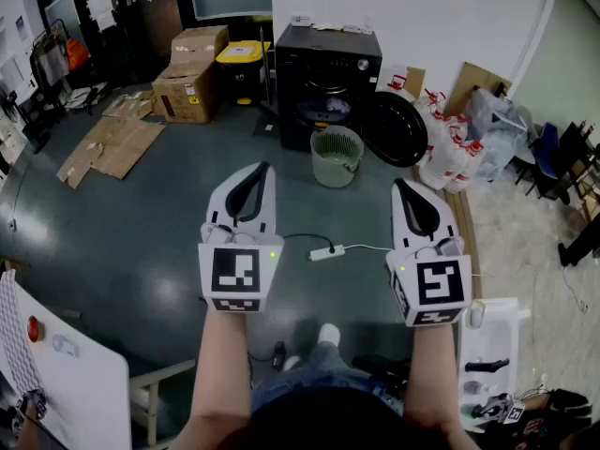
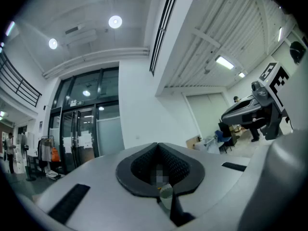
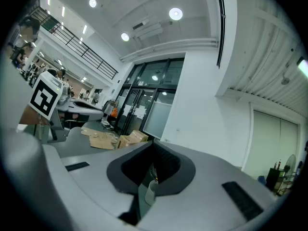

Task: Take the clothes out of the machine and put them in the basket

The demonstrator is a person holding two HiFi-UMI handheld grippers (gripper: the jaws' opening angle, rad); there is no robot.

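Ahead at twelve o'clock, the black machine (image 1: 326,73) stands open, pale clothes (image 1: 334,109) in its drum; the pale-green basket (image 1: 336,157) sits just before it. Left gripper (image 1: 262,168) and right gripper (image 1: 399,185) are closed, empty.

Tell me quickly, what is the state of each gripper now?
Left gripper: closed, holding nothing.
Right gripper: closed, holding nothing.
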